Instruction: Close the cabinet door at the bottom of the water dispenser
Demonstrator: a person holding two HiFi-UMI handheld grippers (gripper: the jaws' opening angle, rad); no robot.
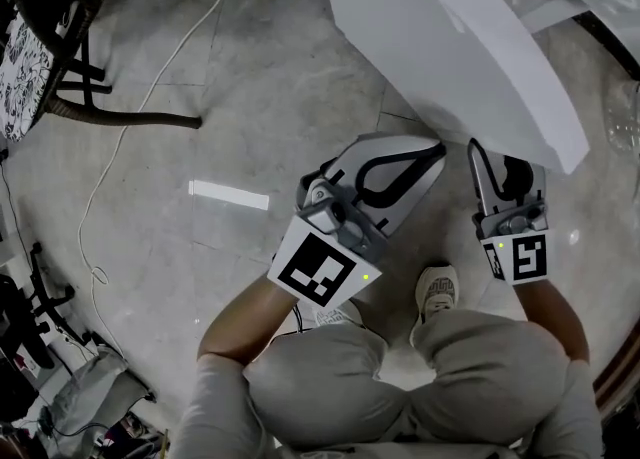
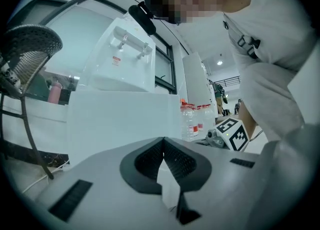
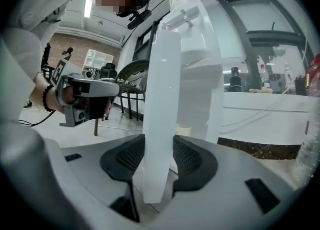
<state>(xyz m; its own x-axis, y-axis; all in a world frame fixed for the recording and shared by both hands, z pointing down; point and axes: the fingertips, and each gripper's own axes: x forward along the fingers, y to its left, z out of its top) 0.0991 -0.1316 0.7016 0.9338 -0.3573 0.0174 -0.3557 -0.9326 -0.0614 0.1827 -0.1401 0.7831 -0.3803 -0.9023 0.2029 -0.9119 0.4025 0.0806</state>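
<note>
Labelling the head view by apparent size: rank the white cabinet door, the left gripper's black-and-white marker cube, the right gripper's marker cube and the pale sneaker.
1. white cabinet door
2. left gripper's marker cube
3. right gripper's marker cube and pale sneaker: look alike, so unranked.

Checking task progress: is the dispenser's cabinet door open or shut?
Open: the cabinet door juts out edge-on, gripped by the right gripper.

The cabinet door (image 1: 470, 37) runs out past the head view's top edge. There the chair (image 1: 25, 57) is cropped by the left edge, and the right hand-held gripper (image 1: 508, 159) has its jaw tips under the door's edge. In the left gripper view the door hides the water dispenser (image 2: 125, 58) below its taps. The dispenser's red label (image 2: 116, 61) and the bottles (image 2: 192, 119) are too small to read.
</note>
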